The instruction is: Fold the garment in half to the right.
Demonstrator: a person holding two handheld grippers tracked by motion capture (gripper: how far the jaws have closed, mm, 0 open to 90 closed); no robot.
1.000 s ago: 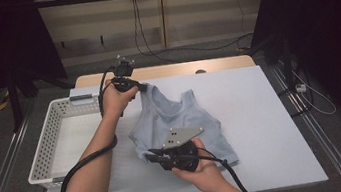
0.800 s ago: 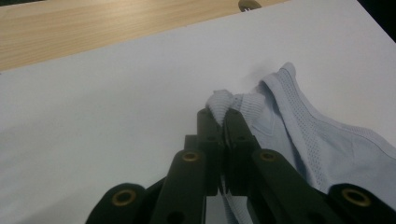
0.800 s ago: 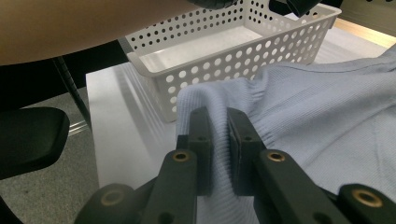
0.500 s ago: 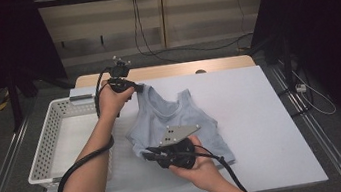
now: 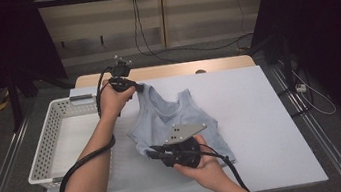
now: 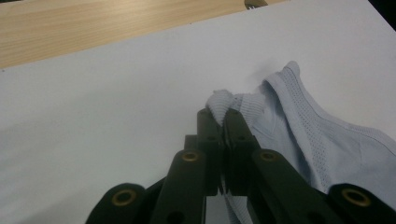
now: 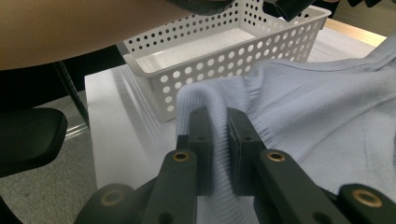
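Note:
A pale blue sleeveless knit top [image 5: 177, 120] lies on the white table [image 5: 262, 113], partly lifted. My left gripper [image 5: 138, 87] is shut on its far left shoulder strap [image 6: 233, 103], holding that strap up above the table. My right gripper [image 5: 150, 154] is shut on the near left hem [image 7: 205, 100], whose ribbed edge is folded over the jaw tips. In the right gripper view the top [image 7: 317, 116] spreads away to the right of the jaws.
A white perforated basket [image 5: 49, 143] stands at the table's left edge, next to the top; it appears again beyond the hem as the basket [image 7: 224, 42]. A wooden strip [image 6: 93, 23] runs along the table's far edge. Dark floor and rails surround the table.
Both hands hold nearly still with the top between them; the cloth hangs much as before.

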